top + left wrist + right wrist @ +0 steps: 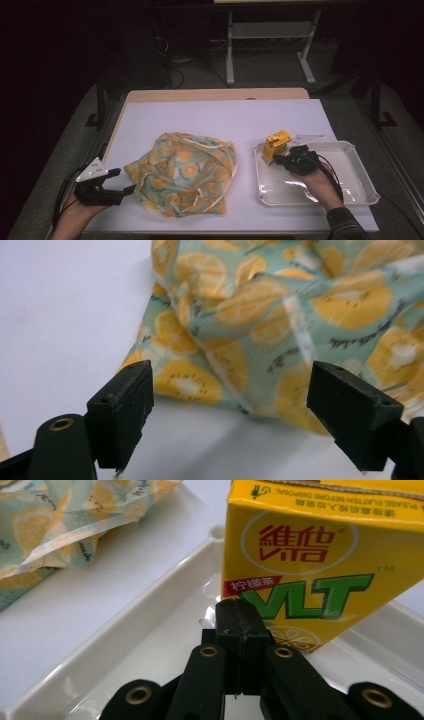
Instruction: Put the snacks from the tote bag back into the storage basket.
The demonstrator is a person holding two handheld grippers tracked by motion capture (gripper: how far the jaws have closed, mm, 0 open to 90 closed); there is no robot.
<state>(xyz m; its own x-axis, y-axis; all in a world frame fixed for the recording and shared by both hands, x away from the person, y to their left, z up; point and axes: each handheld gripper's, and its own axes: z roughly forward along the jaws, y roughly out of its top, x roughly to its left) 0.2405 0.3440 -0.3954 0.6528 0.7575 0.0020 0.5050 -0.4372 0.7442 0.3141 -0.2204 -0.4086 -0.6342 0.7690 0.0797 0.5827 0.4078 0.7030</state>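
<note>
A crumpled cloth bag (185, 172) printed with orange slices on teal lies in the middle of the white table cover. My left gripper (125, 180) sits just left of it, open, its jaws level with the bag's left corner (180, 375) and nothing between them (230, 390). A yellow lemon-tea carton (276, 142) stands tilted in the far left corner of a white plastic tray (320, 200). My right gripper (276, 159) is over the tray, its jaws shut together (242, 612) right in front of the carton's lower face (305, 555). I cannot tell whether they touch it.
The tray's left rim (125, 630) runs between the carton and the bag. A small white object (307, 136) lies just beyond the tray. Bare white cover (225, 120) stretches behind the bag. A metal table frame (270, 40) stands on the floor past the table's far edge.
</note>
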